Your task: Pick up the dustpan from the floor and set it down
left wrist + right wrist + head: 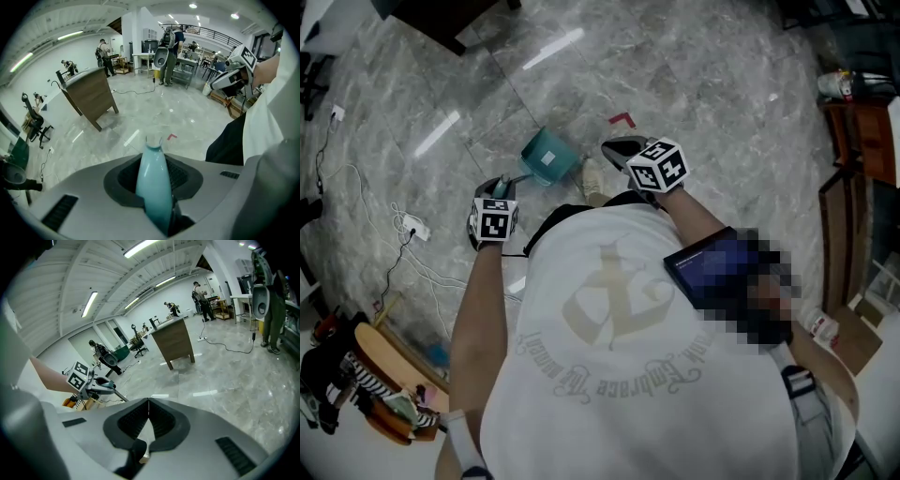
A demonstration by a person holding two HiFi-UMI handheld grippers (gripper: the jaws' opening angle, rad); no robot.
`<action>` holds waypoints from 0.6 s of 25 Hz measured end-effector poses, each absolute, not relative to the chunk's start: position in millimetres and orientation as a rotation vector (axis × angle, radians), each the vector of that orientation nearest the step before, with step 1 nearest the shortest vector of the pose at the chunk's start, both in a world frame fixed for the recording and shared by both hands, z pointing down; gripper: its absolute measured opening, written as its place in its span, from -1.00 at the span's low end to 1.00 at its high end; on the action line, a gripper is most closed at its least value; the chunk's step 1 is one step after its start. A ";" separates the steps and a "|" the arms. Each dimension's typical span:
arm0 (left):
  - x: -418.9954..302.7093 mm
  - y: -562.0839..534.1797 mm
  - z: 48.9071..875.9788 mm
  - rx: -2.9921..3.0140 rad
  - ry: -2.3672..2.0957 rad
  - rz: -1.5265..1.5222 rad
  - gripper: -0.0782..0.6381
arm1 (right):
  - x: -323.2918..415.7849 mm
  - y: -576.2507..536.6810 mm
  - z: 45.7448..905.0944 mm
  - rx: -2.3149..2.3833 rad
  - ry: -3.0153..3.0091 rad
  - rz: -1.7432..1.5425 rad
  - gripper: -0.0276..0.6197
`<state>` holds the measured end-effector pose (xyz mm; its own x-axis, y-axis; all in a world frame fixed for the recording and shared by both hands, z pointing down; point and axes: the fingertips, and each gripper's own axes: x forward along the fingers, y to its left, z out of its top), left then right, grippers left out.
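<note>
The teal dustpan (547, 157) hangs ahead of me, its pan towards the floor; whether it touches the marble I cannot tell. Its long teal handle (153, 187) runs up between the jaws of my left gripper (508, 182), which is shut on it. In the left gripper view the handle fills the gap of that gripper (154, 159), and the pan beyond is hidden. My right gripper (619, 148) hovers just right of the pan; its jaws (148, 400) meet at the tips, with nothing held. The left gripper (89, 380) also shows in the right gripper view.
Grey marble floor (694, 84) with a red tape mark (622, 119) beyond the pan. White cables and a plug (412, 228) lie at the left. A wooden desk (91, 96) stands farther off, with people at benches behind it. Wooden shelving (862, 141) stands at the right.
</note>
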<state>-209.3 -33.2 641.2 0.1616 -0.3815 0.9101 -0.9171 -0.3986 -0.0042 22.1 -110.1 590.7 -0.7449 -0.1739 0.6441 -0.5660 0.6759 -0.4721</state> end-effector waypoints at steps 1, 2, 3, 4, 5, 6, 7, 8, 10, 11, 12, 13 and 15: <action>-203.5 -43.4 645.6 1.871 -1.221 1.216 -0.49 | 31.0 -116.6 593.9 0.575 -2.317 0.923 -0.86; -198.0 -54.6 648.6 1.871 -1.211 1.228 -0.49 | 39.8 -124.2 596.2 0.581 -2.310 0.934 -0.86; -193.4 -65.9 650.1 1.871 -1.200 1.242 -0.49 | 47.9 -132.0 597.2 0.587 -2.301 0.944 -0.86; -189.5 -75.8 650.5 1.872 -1.188 1.254 -0.49 | 55.0 -138.7 597.2 0.596 -2.293 0.954 -0.86; -186.4 -83.3 650.5 1.874 -1.175 1.265 -0.49 | 61.0 -143.2 596.3 0.606 -2.285 0.963 -0.86; -184.1 -88.2 650.6 1.877 -1.164 1.274 -0.49 | 65.9 -145.0 595.0 0.616 -2.279 0.971 -0.86; -182.4 -91.1 650.9 1.883 -1.152 1.283 -0.49 | 69.7 -144.8 593.6 0.626 -2.274 0.976 -0.86; -181.2 -93.2 651.6 1.890 -1.141 1.294 -0.49 | 72.8 -143.5 592.4 0.635 -2.270 0.980 -0.86; -179.7 -97.4 655.3 1.905 -1.117 1.316 -0.49 | 77.8 -140.7 591.5 0.648 -2.262 0.985 -0.86; -179.0 -100.6 658.2 1.913 -1.105 1.326 -0.49 | 80.4 -140.2 592.2 0.654 -2.258 0.986 -0.86; -178.1 -104.8 661.4 1.923 -1.093 1.335 -0.49 | 83.5 -140.2 593.6 0.660 -2.252 0.988 -0.86; -177.0 -109.8 664.5 1.934 -1.081 1.343 -0.49 | 87.3 -140.5 595.3 0.669 -2.245 0.991 -0.86; -173.4 -120.3 669.5 1.955 -1.057 1.356 -0.49 | 96.5 -141.2 599.1 0.696 -2.227 1.005 -0.86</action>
